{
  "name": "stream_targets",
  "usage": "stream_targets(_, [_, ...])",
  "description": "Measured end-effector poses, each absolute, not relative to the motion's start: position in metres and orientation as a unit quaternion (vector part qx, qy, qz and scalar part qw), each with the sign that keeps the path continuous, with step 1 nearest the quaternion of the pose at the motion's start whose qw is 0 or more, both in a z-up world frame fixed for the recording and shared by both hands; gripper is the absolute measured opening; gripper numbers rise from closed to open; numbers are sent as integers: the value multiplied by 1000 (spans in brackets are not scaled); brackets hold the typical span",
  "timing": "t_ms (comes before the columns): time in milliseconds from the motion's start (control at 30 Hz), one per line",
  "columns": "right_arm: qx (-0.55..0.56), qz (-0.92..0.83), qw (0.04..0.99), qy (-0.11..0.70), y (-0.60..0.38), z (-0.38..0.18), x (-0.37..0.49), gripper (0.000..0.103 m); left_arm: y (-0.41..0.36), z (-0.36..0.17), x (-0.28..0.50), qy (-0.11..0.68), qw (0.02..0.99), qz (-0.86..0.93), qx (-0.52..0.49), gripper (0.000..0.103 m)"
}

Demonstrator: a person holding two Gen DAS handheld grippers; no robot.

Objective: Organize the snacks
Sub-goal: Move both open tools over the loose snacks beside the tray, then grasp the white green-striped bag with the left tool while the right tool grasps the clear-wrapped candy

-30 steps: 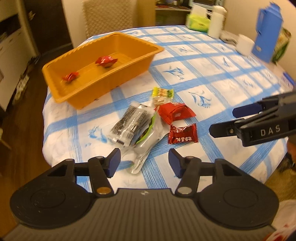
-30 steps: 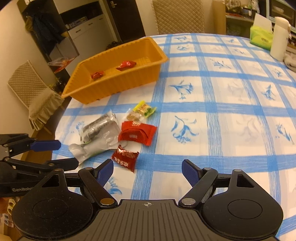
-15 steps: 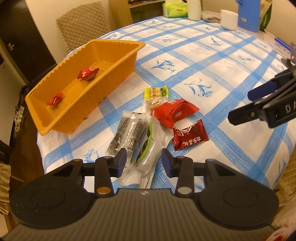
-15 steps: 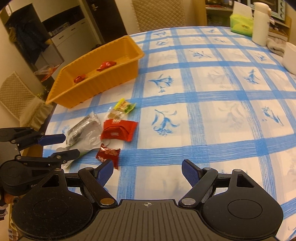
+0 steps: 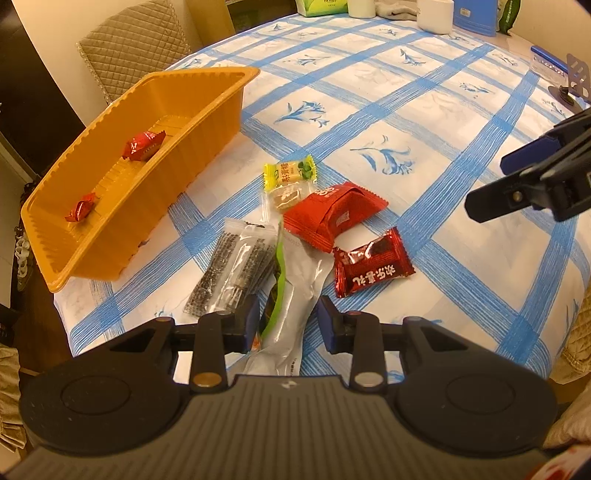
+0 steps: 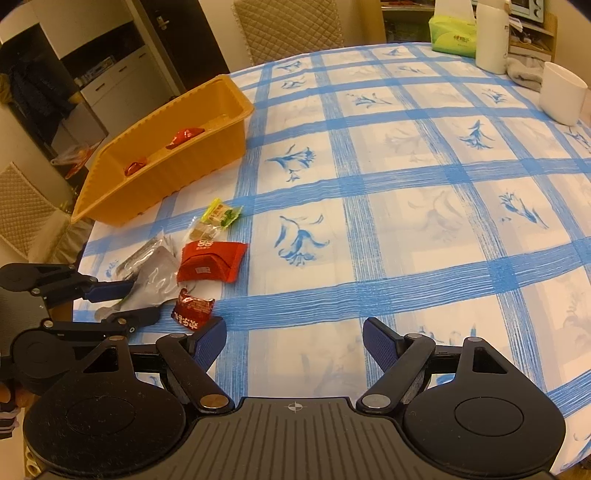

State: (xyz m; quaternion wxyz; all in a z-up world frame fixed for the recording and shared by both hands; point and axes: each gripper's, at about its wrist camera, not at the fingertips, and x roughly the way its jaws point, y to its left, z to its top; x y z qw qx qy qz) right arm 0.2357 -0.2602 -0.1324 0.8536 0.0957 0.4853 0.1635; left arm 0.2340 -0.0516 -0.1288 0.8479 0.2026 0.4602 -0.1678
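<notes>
An orange tray holds two red candies. Loose snacks lie on the tablecloth beside it: a silver-green pouch, a clear packet of dark sticks, a red packet, a dark red candy and a yellow-green candy. My left gripper is open, its fingers on either side of the pouch's near end. My right gripper is open and empty, just right of the dark red candy.
The round table with a blue-checked cloth drops off close behind the snacks. At the far side stand a white cup, a white bottle, a green tissue pack and a blue box. Quilted chairs surround it.
My left gripper has moved forward and down over the silver-green pouch, and its fingers have narrowed around it. My right gripper has moved slightly closer to the dark red candy.
</notes>
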Motion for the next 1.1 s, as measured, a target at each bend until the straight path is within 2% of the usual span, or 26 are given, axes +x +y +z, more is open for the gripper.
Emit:
stream_targets(233, [96,163,853,486,-261,-133,236,81,-49,-130,237,464,847,-174,190,31])
stream_targets(400, [93,167,853,485,-258,-133,235,81,-47,-129,236,465,850,-170,183,24])
stream_targets(933, [45,231,868,438,-235,-127,257,80,-5,-86,219,444,886,-117,71,23])
stream_targets(1000, [29,248,872,422,-228,-124,262,76,3,-82,219,442,889,-102,57,23])
stream_targets(1067, [14,271,870,412,-220,-123,270,60,12,-78,219,440,893,-87,41,23])
stream_targets(1100, [8,280,869,409,-217,-123,275,57,17,-77,219,440,894,-80,34,23])
